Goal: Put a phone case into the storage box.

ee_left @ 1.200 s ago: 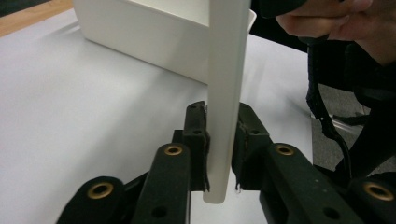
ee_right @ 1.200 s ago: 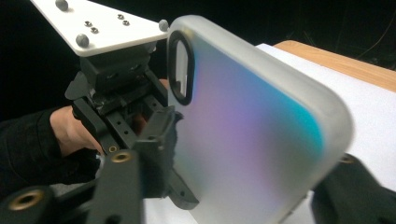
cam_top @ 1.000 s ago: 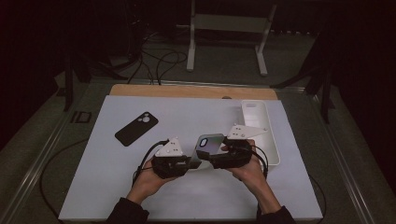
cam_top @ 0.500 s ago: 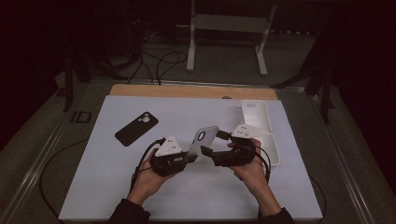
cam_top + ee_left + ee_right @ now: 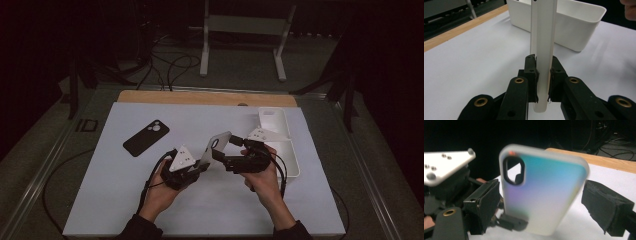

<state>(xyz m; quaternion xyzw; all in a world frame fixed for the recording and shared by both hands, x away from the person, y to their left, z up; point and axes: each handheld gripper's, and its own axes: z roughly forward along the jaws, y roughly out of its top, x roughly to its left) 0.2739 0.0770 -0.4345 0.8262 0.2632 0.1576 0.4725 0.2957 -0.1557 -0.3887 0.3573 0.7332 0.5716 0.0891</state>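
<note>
A translucent phone case (image 5: 217, 146) with an iridescent sheen is held tilted above the white mat, camera cutout uppermost. My left gripper (image 5: 202, 167) is shut on its lower end; in the left gripper view both pads (image 5: 531, 75) press the edge-on case (image 5: 543, 42). My right gripper (image 5: 226, 150) faces it from the right, and its jaws have just been opening. In the right gripper view the case (image 5: 541, 192) stands between the jaws of the right gripper (image 5: 546, 207), and the right-hand pad (image 5: 606, 210) is well clear of it. A black phone (image 5: 146, 137) lies flat at the left.
A white tray (image 5: 298, 167) sits on the mat's right side, just behind my right hand. A wooden strip (image 5: 200, 97) borders the mat's far edge. Cables and a metal stand lie on the dark floor beyond. The mat's front and left parts are bare.
The case has tipped up from nearly flat to steeply tilted between the two grippers. The right gripper's jaws have spread apart around it. Both hands stay where they were.
</note>
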